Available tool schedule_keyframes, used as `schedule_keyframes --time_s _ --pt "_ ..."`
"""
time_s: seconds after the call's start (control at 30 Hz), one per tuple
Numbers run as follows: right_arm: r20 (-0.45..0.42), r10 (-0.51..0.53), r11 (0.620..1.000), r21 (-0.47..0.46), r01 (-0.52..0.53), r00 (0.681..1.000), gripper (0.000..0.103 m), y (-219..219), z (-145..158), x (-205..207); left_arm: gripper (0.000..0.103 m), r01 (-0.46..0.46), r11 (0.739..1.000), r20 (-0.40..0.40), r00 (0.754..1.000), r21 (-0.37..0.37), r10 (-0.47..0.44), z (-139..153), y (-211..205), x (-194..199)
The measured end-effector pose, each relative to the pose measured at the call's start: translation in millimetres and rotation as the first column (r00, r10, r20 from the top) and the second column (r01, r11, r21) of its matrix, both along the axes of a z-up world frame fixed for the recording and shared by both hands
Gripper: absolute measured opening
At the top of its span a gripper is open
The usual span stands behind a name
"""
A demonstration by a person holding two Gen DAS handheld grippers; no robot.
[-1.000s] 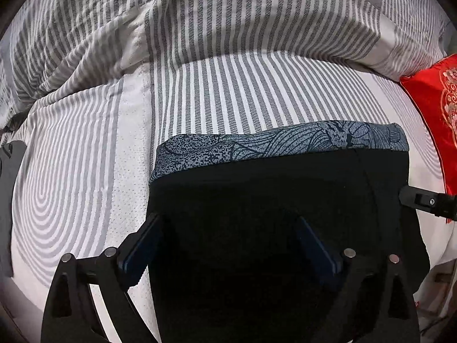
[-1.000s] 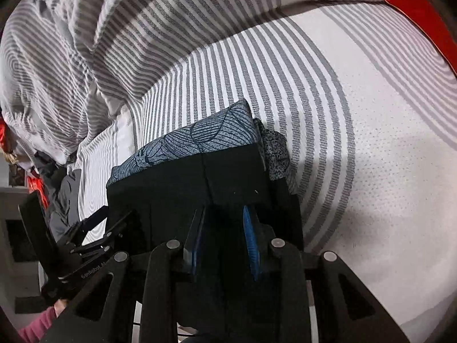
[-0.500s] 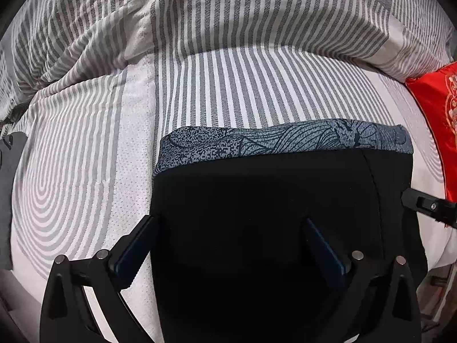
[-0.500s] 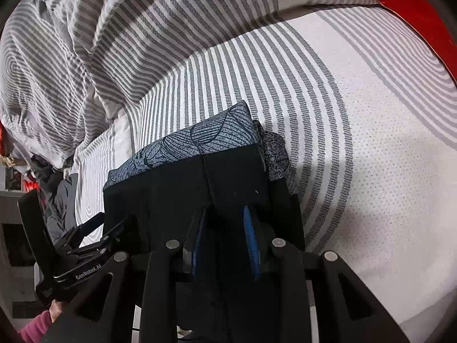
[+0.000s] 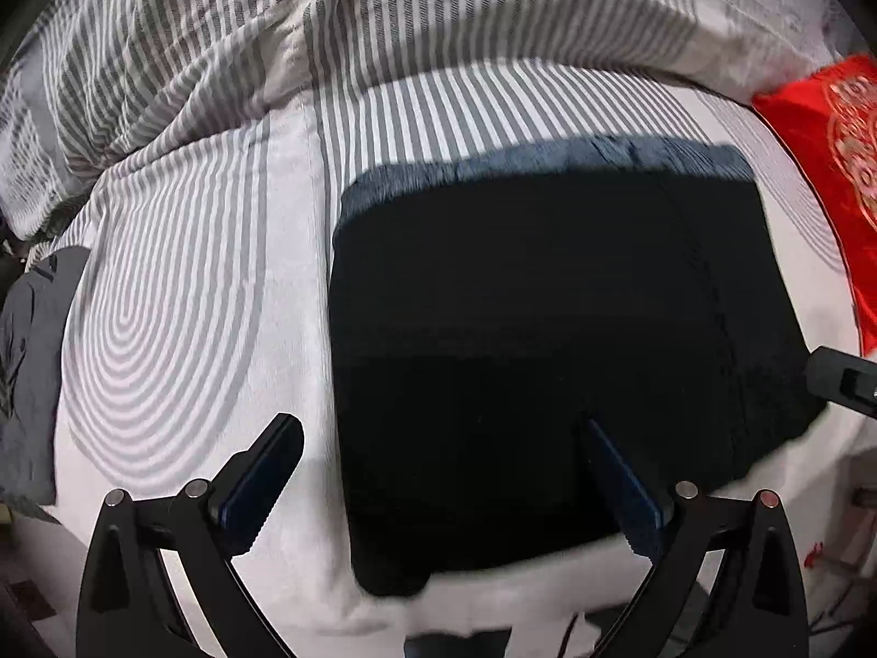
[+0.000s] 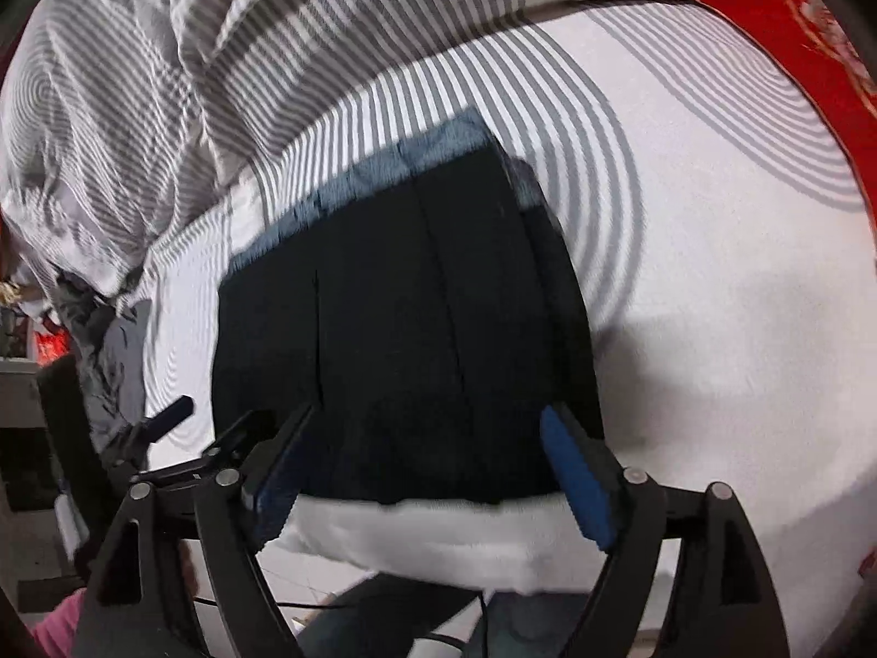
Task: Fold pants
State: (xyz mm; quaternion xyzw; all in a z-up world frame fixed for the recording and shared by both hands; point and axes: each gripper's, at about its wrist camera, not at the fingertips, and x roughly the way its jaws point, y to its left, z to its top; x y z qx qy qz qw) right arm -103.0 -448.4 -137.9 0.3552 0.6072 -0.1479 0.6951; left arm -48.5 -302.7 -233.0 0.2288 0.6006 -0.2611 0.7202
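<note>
The pants point(image 5: 548, 340) lie folded into a black rectangle on the striped bed, a blue patterned layer showing along the far edge. My left gripper point(image 5: 438, 455) hovers above their near left corner, open, nothing between its fingers. In the right wrist view the same folded pants point(image 6: 405, 329) sit just past my right gripper point(image 6: 422, 438), whose jaws are opening wide; its pads stand apart over the near edge of the cloth without pressing it. The right gripper's tip point(image 5: 844, 378) shows at the left view's right edge.
A rumpled striped duvet point(image 5: 274, 44) is heaped across the back. A red embroidered cushion point(image 5: 822, 164) lies at the right. Grey clothing point(image 5: 33, 362) hangs off the bed's left edge. The bed's near edge point(image 6: 438, 543) runs just under the grippers.
The right gripper, shut on the black cloth before, has opened and let go. Both grippers have drawn back and up, so the whole folded pants now show.
</note>
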Motion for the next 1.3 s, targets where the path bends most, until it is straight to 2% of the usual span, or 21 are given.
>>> schedule_keyframes --time_s 0.2,0.27,0.43,0.57,0.73,0.97,1.13,1.3 --pt "-0.033 0.022 0.999 -0.031 -0.023 0.999 0.085 23 23 -16 0.102 0.040 0.999 -0.025 0.999 0.009 -0.039 31 15 -23" --pt "-0.051 0.034 0.996 -0.079 -0.038 0.998 0.085 33 38 -19 0.102 0.042 0.999 -0.036 0.998 0.003 -0.042 44 21 -28" --pt "-0.081 0.027 0.987 -0.158 -0.040 0.996 0.085 47 68 -22 0.102 0.061 0.998 -0.016 0.998 0.006 -0.061 74 29 -39" --pt "-0.069 0.010 0.985 -0.174 -0.022 0.998 0.085 52 92 -24 0.102 0.080 0.997 0.006 0.997 0.007 -0.080 96 36 -44" --pt "-0.081 0.036 0.985 -0.164 -0.049 0.996 0.085 55 111 -22 0.102 0.134 0.990 0.053 0.989 0.042 -0.136 118 43 -50" --pt "-0.117 0.120 0.974 -0.176 -0.139 0.986 0.085 54 129 -19 0.102 0.074 0.996 0.014 0.997 0.041 -0.075 128 41 -57" --pt "-0.166 0.178 0.962 -0.178 -0.207 0.970 0.085 57 126 -16 0.102 0.025 0.999 0.008 1.000 0.029 -0.025 136 32 -63" --pt "-0.152 0.199 0.954 -0.194 -0.226 0.968 0.085 51 134 -11 0.102 0.011 0.999 0.023 1.000 0.037 -0.012 143 27 -66"
